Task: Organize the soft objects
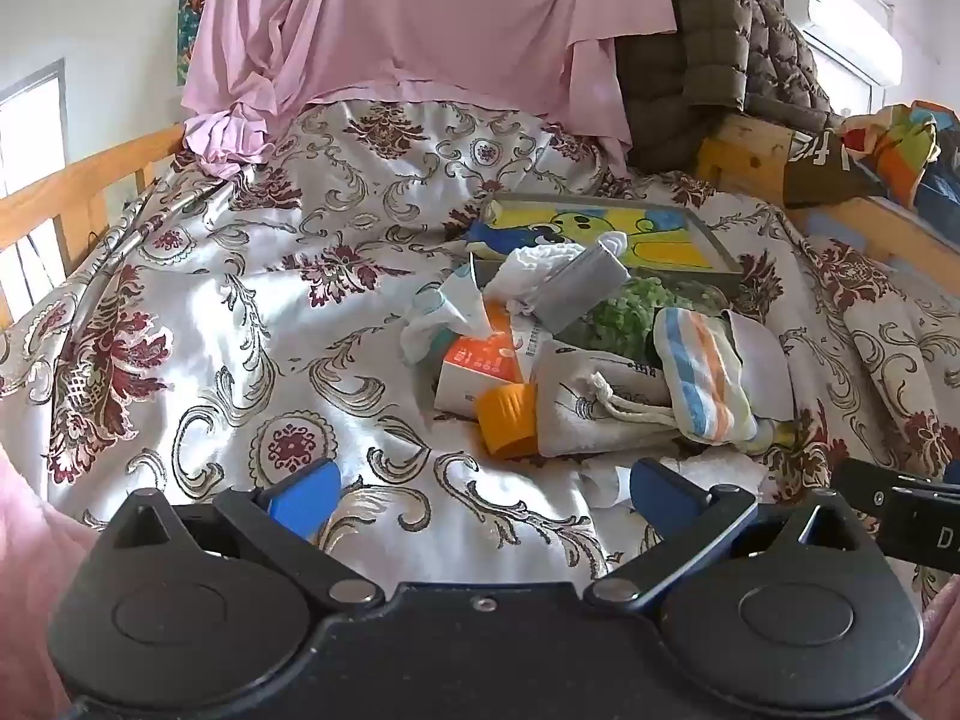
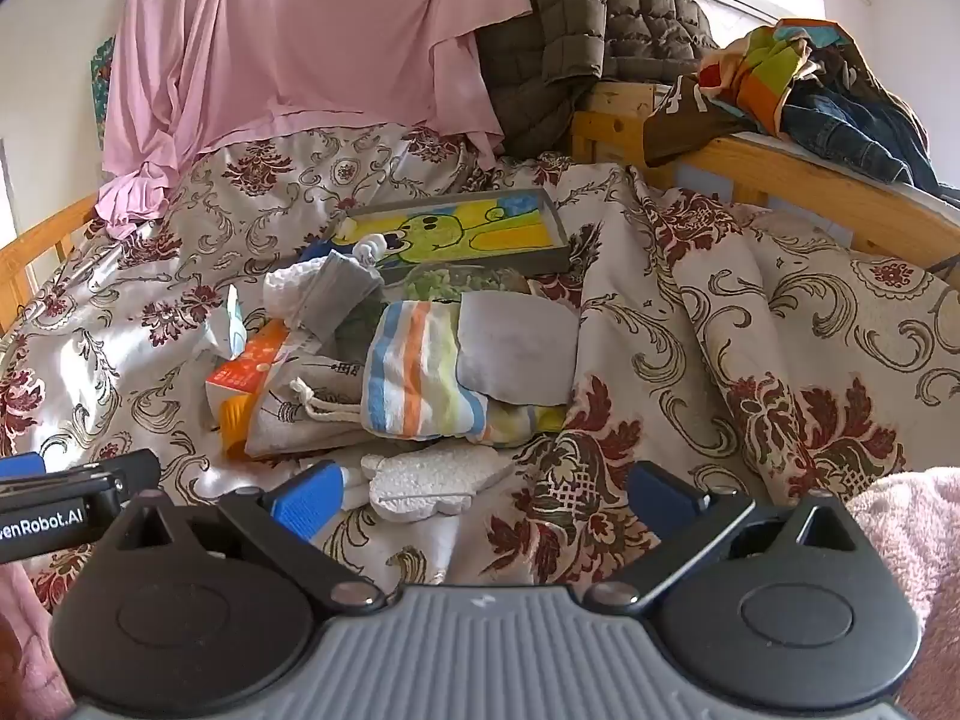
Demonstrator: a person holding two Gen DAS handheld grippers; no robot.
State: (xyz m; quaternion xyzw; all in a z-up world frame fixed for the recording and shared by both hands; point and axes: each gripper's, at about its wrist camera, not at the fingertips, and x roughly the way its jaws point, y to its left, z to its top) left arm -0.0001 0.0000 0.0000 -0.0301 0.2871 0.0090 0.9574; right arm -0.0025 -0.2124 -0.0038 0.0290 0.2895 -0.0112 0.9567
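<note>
With both tongs spread wide and empty, left gripper and right gripper hover short of the pile on the bedspread: white foam piece nearest, striped cloth behind, tray farthest; pre-grasp, next pick one soft item
</note>
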